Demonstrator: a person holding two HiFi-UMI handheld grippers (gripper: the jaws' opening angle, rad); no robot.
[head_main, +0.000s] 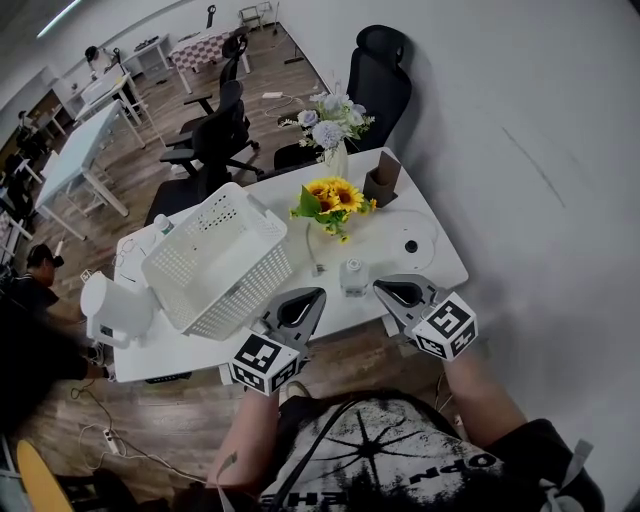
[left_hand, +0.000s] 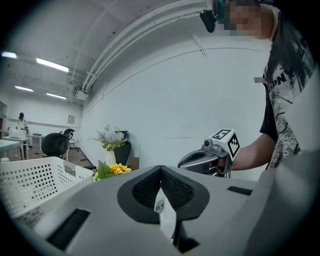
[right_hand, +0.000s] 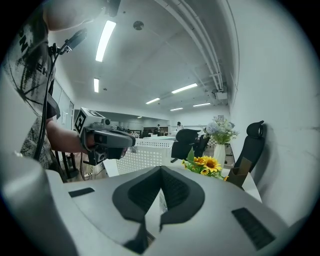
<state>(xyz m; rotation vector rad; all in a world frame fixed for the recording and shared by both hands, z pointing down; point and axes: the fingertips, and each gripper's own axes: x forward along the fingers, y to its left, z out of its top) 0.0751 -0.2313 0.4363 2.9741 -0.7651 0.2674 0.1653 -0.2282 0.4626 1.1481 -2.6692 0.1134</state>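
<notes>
Office desks and chairs stretch behind a white table (head_main: 380, 255). At its near edge hover the left tongs (head_main: 312, 297) and right tongs (head_main: 385, 287), each with tips pressed together and gripping nothing. Between them, toward 12 o'clock, a small pale container (head_main: 353, 277) stands upright on the table, long axis vertical. Sunflowers (head_main: 333, 200) sit beyond it, and a white basket (head_main: 220, 262) lies at 10 o'clock.

My head camera looks steeply down on the table (head_main: 385, 262). Both gripper cameras face level across it, apparently sharing the sunflowers (head_main: 335, 196).

Bright ceiling strip lights; fisheye edges dark
</notes>
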